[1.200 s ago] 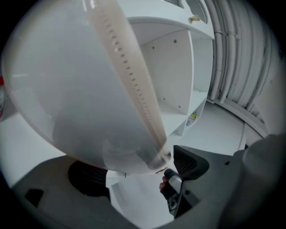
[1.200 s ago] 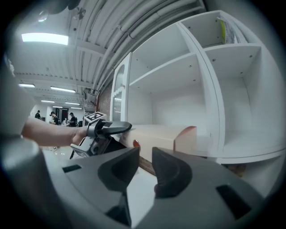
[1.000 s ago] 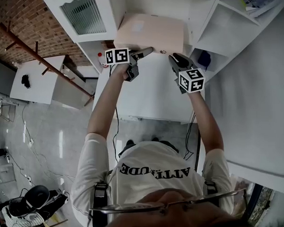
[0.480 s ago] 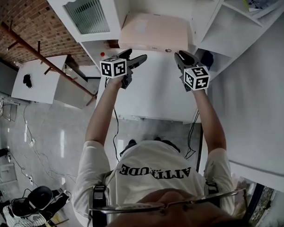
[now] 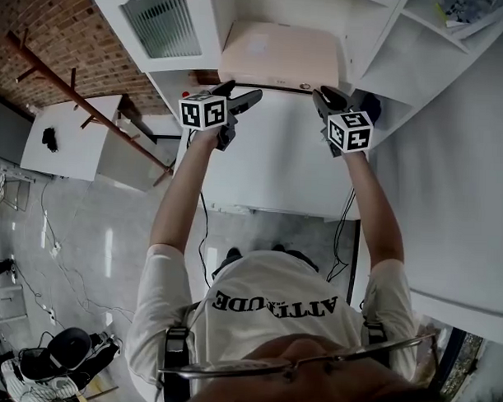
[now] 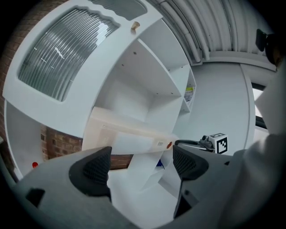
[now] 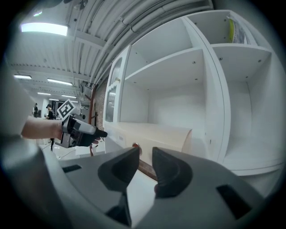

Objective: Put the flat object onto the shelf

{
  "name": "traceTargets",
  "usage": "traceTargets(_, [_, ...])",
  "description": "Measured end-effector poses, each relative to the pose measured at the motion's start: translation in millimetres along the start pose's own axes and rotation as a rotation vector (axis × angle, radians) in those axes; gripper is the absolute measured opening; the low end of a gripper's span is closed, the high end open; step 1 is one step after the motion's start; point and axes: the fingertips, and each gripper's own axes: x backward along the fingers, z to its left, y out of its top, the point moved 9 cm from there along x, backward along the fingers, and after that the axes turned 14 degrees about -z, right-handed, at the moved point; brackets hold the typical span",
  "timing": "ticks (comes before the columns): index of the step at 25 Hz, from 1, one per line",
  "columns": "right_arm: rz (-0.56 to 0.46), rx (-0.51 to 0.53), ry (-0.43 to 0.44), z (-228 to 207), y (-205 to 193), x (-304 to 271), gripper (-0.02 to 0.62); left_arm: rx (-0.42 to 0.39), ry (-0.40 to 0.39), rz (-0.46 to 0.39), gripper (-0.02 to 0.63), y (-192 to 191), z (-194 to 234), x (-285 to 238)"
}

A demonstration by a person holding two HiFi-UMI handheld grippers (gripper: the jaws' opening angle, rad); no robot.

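Note:
The flat object is a wide pale beige box (image 5: pixel 281 55) lying level in the middle compartment of the white shelf unit (image 5: pixel 368 52), its near edge facing me. My left gripper (image 5: pixel 243 101) stands open just below the box's left front corner, apart from it; the left gripper view shows the box (image 6: pixel 129 134) beyond the spread jaws of that gripper (image 6: pixel 140 163). My right gripper (image 5: pixel 327 98) sits by the right front corner, shut with nothing in it. Past its close-set jaws, the right gripper (image 7: pixel 145 163) looks at the box (image 7: pixel 152 134).
A cabinet door with ribbed glass (image 5: pixel 163 24) hangs open at the shelf's left. A white table (image 5: pixel 269 172) lies below the grippers. A blue object (image 5: pixel 370 101) sits in a lower right compartment. A brick wall (image 5: pixel 43 32) and a small white table (image 5: pixel 64 144) are at the left.
The box sits deeper in the shelf than a second ago. Both grippers have come off its front edge, and the left jaws have spread apart.

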Motion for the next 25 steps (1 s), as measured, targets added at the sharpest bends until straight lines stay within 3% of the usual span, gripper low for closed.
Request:
traceTargets(11, [0.052,0.010,-0.051,-26,-4,-21,0.094,-0.036,0.098,0.005,0.420,9,23,-25])
traceTargets(25, [0.085,-0.032,-0.092,-46,-8,-44,0.094,-0.018,0.099,0.006,0.420,21,37,-46])
